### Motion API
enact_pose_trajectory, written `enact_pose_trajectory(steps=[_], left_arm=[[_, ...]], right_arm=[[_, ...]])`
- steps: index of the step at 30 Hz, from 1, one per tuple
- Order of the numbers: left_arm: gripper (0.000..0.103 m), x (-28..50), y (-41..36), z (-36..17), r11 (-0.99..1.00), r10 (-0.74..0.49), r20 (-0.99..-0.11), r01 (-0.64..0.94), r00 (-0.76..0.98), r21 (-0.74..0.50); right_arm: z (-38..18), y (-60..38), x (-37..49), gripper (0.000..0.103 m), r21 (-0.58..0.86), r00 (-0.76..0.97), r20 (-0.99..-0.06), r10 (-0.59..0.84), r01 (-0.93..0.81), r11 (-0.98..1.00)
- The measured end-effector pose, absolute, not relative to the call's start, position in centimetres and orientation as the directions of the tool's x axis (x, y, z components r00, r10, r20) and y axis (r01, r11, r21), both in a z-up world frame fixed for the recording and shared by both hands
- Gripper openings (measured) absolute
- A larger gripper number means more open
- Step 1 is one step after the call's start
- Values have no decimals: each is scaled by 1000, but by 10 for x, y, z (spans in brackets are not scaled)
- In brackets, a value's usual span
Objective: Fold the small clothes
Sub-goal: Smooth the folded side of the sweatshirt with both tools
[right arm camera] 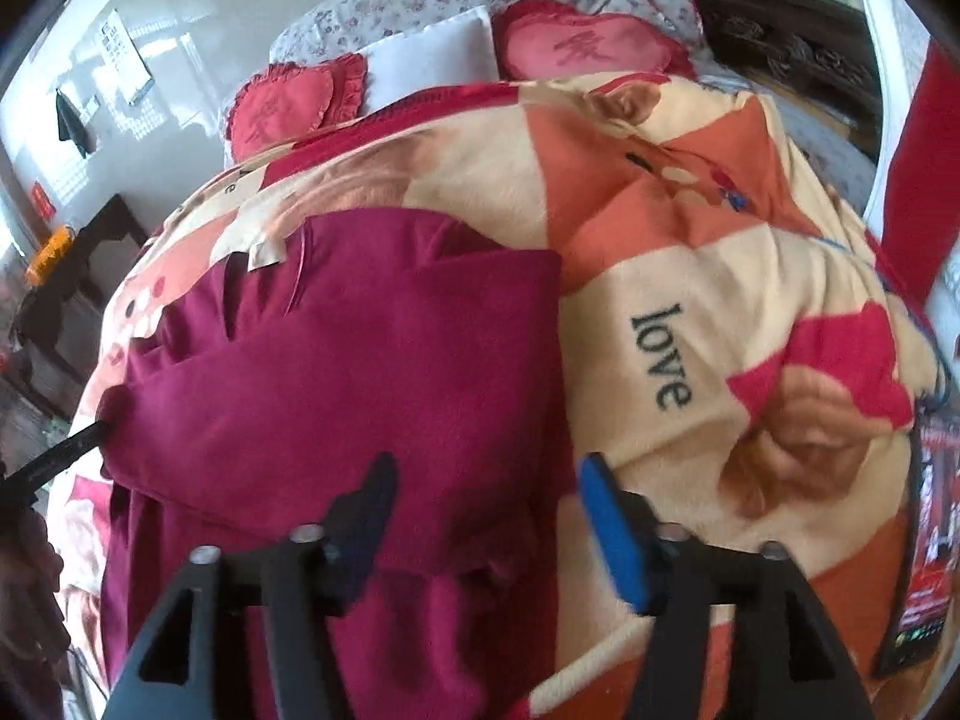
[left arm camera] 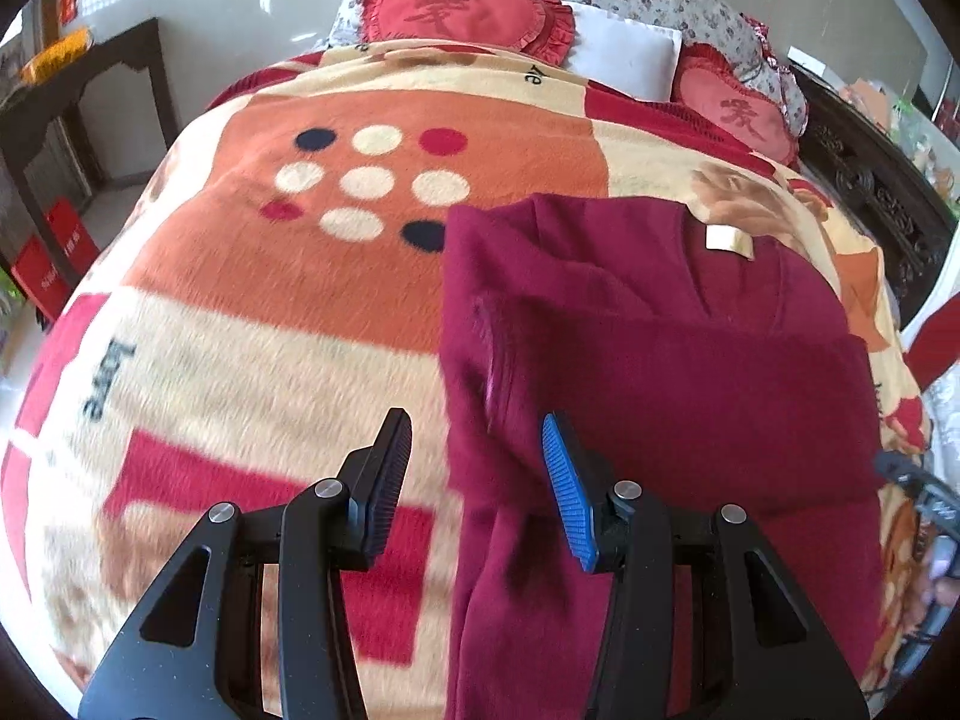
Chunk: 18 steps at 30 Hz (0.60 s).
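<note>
Maroon garment (left arm camera: 660,372) lies under the parted left gripper (left arm camera: 480,474).

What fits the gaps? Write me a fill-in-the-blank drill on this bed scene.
1. The folded garment is coloured ____.
2. The blanket near the right tongs bears the word ____.
3. Both the left tongs and right tongs stand ____.
4. The red cushions are shaped like ____.

Missing: maroon; love; open; hearts

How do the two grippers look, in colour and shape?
Left gripper and right gripper look alike: black angular plastic bodies with triangular cut-outs and round silver pivot pins. Each has one black ribbed finger and one blue ribbed finger. No sleeves show.
</note>
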<state>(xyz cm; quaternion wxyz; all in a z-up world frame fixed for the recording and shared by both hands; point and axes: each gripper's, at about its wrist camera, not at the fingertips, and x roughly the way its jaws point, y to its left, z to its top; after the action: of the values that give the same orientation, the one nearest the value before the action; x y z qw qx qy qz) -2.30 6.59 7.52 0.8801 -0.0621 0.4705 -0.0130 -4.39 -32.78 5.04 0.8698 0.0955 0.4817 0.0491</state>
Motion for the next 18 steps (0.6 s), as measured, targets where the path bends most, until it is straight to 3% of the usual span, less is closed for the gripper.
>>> enact_pose_trajectory(steps=[1,2,3,5,14,18], left_arm=[[45,-27,66,75,993,-78,-829,-34,554,-116],[45,-33,67,76,994,-73,-831,-29,551,-107],[45,-39,68,76,995,-71,-832,-24,550,-100],[45,-52,71,77,995,-67,-832,-25,551,-97],[45,-82,85,66,992,-68,-845,-58,531,-116],[45,-88,84,64,991,-71,-846,-56,528,-118]], right_arm=[[47,-325,-43,59,217,518,-834,189,-7,976],[41,-322,-42,49,216,499,-844,199,-22,976],[37,-322,-42,30,213,491,-849,195,-19,977],[39,-327,-45,21,236,521,-830,198,6,972],[50,-329,-51,15,153,568,-820,77,87,984],[45,-334,-48,16,184,538,-836,108,88,979]])
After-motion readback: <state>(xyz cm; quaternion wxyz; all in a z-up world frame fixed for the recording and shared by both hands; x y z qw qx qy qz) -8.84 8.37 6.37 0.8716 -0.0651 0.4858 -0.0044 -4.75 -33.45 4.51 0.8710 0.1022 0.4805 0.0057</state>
